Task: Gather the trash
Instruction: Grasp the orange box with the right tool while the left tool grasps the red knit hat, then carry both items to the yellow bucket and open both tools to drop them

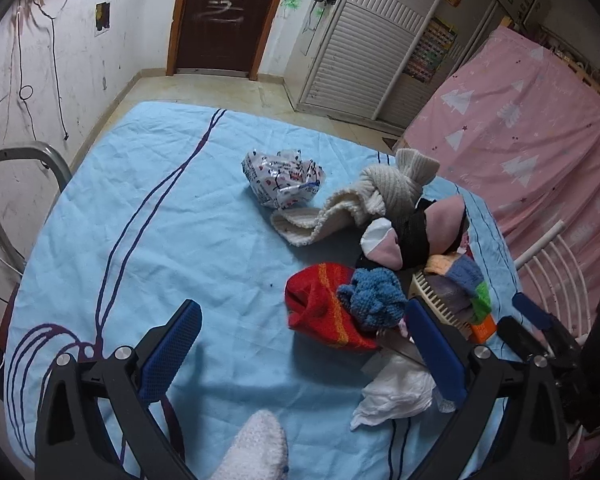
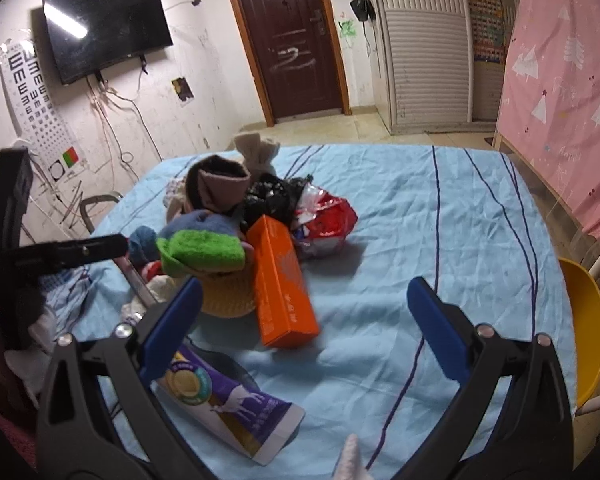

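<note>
My left gripper (image 1: 302, 320) is open and empty above the blue sheet (image 1: 148, 240). A crumpled printed plastic wrapper (image 1: 282, 178) lies far ahead of it. A white crumpled tissue (image 1: 396, 394) lies by its right finger. My right gripper (image 2: 304, 296) is open and empty, with an orange box (image 2: 282, 280) lying between and ahead of its fingers. A purple and white carton (image 2: 224, 400) lies under its left finger. A red shiny wrapper (image 2: 326, 224) and a black plastic bag (image 2: 268, 200) lie farther ahead.
Knitted items lie in a pile: a red hat (image 1: 324, 308), blue yarn (image 1: 374, 298), a cream scarf (image 1: 364, 200), a green sock (image 2: 202, 250). A cream basket (image 1: 440, 296) sits among them. A yellow chair (image 2: 584, 320) stands at right. A pink curtain (image 1: 520, 132) hangs beyond.
</note>
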Demonstrator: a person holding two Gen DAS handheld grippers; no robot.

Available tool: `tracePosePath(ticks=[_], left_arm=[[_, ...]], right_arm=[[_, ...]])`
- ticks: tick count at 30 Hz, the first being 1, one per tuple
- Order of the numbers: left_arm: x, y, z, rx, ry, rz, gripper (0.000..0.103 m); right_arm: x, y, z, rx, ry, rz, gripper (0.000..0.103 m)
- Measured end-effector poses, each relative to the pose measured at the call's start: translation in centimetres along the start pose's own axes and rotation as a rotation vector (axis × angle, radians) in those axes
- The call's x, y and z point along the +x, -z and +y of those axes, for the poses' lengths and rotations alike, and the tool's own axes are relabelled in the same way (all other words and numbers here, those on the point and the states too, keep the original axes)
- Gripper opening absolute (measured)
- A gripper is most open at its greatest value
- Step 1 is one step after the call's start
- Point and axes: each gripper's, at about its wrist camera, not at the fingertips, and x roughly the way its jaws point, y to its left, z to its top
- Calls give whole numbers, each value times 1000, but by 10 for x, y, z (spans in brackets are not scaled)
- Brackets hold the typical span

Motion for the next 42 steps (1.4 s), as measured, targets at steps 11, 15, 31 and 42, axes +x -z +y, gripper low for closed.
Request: tracePosePath(ticks=[11, 15, 31, 42], left_arm=[[27, -7, -23, 120, 21, 68, 59], [38, -10, -16, 83, 58, 87, 40], [0, -8, -4, 38, 53, -15, 21], [-45, -26, -23, 77, 25, -145, 21]], right_arm=[[29, -1, 4, -24, -2, 132, 69], [36, -1, 9, -49, -5, 151, 51], [12, -4, -3, -2, -59, 45, 30], [-27, -10, -31, 61, -78, -77, 30]])
